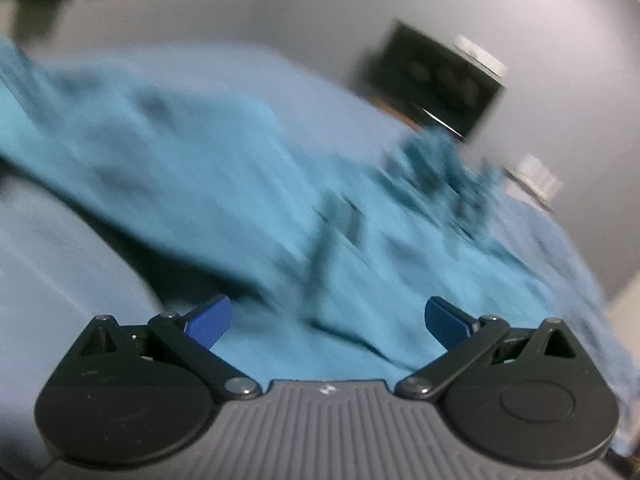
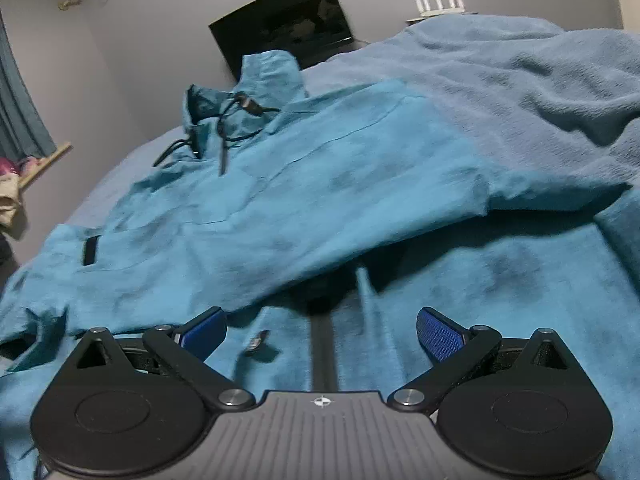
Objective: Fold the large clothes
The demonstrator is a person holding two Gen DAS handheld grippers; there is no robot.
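A large teal hooded jacket (image 2: pixel 304 200) lies spread on a bed, one sleeve folded across its front, its hood and dark drawcords (image 2: pixel 224 128) at the far end. A dark zipper line (image 2: pixel 322 356) runs under my right gripper (image 2: pixel 320 332), which is open and empty just above the jacket's lower front. The left wrist view is motion-blurred: the same jacket (image 1: pixel 248 200) fills it, and my left gripper (image 1: pixel 328 320) is open and empty above the cloth.
A light blue fleece blanket (image 2: pixel 520 80) lies bunched beside the jacket on the right. A dark monitor (image 2: pixel 288 24) and a white router (image 2: pixel 440 0) stand by the grey wall behind the bed. A curtain (image 2: pixel 20 120) hangs at far left.
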